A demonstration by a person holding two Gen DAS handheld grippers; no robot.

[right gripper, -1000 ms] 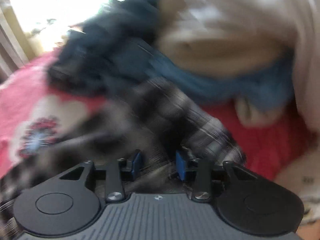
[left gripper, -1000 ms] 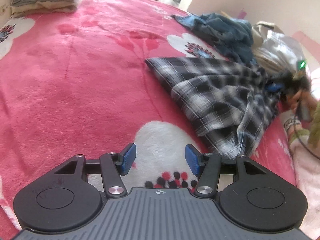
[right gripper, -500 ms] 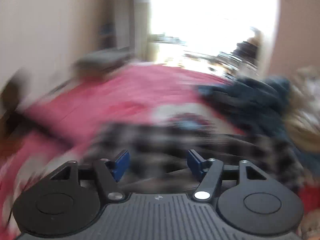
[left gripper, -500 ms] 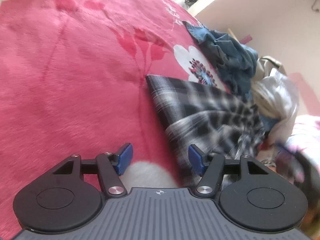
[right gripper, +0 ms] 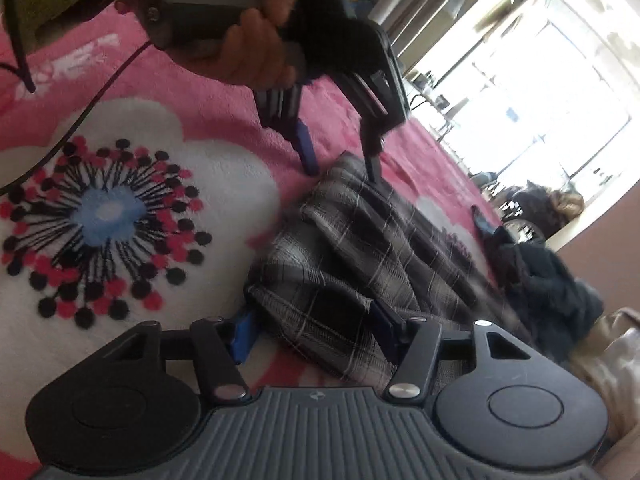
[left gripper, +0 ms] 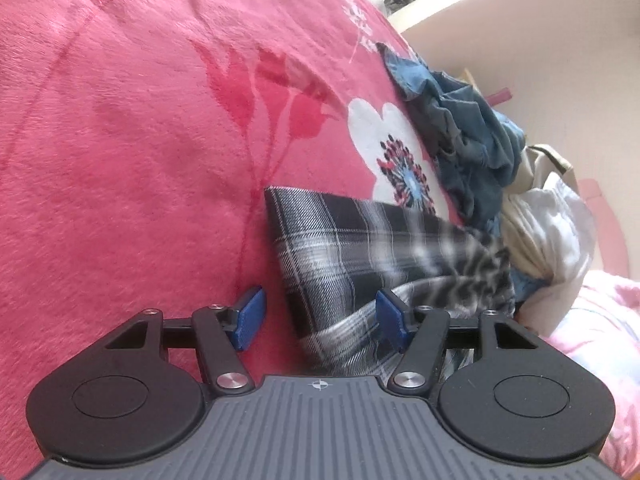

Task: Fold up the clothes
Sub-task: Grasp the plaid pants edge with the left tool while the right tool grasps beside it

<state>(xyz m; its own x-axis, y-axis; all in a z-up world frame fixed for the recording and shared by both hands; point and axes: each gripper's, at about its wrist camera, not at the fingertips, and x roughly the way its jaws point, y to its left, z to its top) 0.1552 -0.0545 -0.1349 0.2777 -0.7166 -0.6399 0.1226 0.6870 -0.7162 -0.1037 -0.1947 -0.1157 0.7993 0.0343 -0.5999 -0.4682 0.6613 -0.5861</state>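
Right wrist view: right gripper is closing around the plaid garment's near edge, nothing pinched yet; left gripper, half open and empty, is straddling its far corner. Next, I judge, both must clamp.

Plaid garment lies on blanket, before clothes pile.

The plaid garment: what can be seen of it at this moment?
The plaid garment is a black, grey and white checked woven cloth, lying rumpled and partly folded on the pink floral blanket. One corner lies flat and sharp; the rest bunches toward the clothes pile. Both grippers straddle its edges: the left gripper at one corner, the right gripper, jaws closing, at a folded edge. Neither yet pinches it.
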